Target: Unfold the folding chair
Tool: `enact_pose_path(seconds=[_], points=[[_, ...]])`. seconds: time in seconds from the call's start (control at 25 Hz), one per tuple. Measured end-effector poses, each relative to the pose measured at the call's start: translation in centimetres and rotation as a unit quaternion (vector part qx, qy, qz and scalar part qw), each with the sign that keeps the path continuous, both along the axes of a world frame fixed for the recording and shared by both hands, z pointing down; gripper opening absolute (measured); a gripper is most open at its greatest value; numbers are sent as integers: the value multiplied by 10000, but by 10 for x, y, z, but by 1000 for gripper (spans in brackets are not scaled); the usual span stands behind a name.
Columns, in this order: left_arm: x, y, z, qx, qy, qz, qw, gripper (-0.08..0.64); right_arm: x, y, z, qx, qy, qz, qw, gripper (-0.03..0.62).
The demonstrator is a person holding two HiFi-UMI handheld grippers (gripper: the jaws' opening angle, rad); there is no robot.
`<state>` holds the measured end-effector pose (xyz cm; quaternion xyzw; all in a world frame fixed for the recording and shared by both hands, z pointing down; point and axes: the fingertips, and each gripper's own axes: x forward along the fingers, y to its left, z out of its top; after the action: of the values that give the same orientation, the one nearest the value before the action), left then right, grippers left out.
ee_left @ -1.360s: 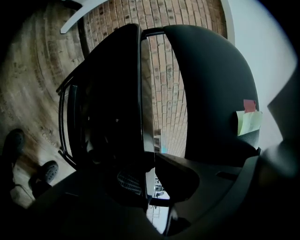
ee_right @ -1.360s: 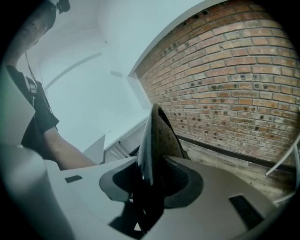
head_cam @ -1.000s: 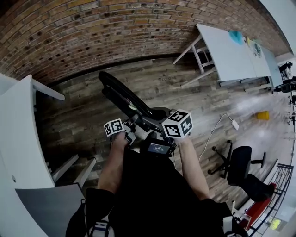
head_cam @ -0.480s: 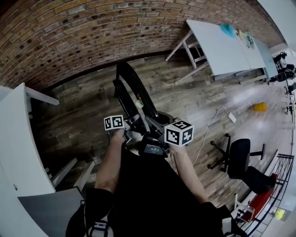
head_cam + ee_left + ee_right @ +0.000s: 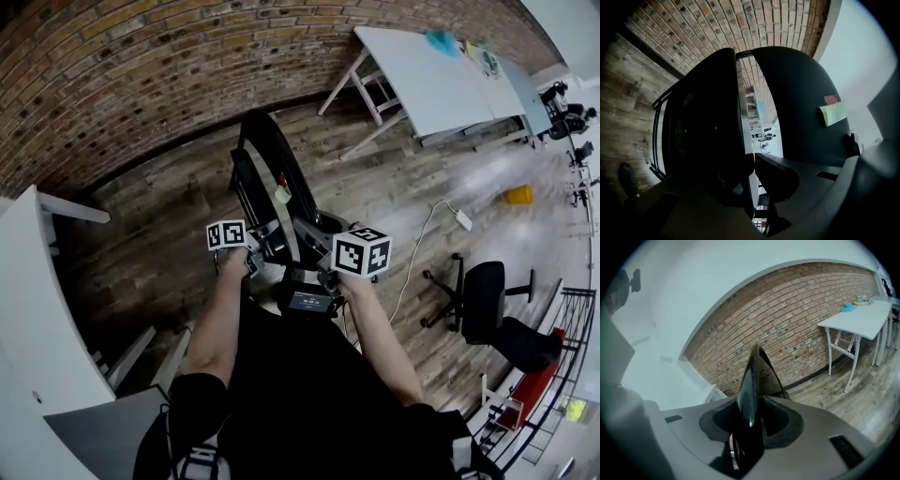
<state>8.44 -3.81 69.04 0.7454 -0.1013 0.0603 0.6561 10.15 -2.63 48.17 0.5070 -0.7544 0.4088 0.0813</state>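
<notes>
**A:** Left gripper (image 5: 752, 157) first: jaws nearly together, looks like they're nipping a thin edge of the folding chair (image 5: 272, 164), on its left-hand panel.

**B:** Yep. Chair's standing on the wood floor (image 5: 169, 216) right in front of the person. White desk (image 5: 37, 309) off to the left, second desk (image 5: 431, 84) far right by the brick wall (image 5: 141, 75).

**A:** Long axis?

**B:** Runs away from both grippers, twd the wall. Two black panels side by side w/ a narrow slit between 'em in the left gripper view. Folded, barely parted, I'd say.

**A:** Small yellow-green tag (image 5: 833, 114) on the right-hand panel, btw.

**B:** Now the right gripper (image 5: 750, 416): jaws clamped on a glossy black edge of the chair, seen edge-on, dead centre.

**A:** So both hands are on it, neither one nearer.

**B:** Right. Reckon the next move turns on that slit. The panels need to go apart across the axis, not along it.
</notes>
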Motion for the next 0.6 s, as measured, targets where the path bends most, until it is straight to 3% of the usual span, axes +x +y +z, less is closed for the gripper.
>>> enact_pose_path(seconds=[0.08, 0.28, 0.6], points=[[2, 1, -1, -22, 93, -24, 10000, 64, 4, 1, 0, 13, -17, 14, 10000, 137], [-15, -2, -1, -133, 464, -623, 9969, 60, 4, 1, 0, 12, -202, -20, 9998, 137], [-36, -3, 0, 45, 318, -956, 9949, 61, 6, 0, -1, 79, -408, -43, 9991, 141]])
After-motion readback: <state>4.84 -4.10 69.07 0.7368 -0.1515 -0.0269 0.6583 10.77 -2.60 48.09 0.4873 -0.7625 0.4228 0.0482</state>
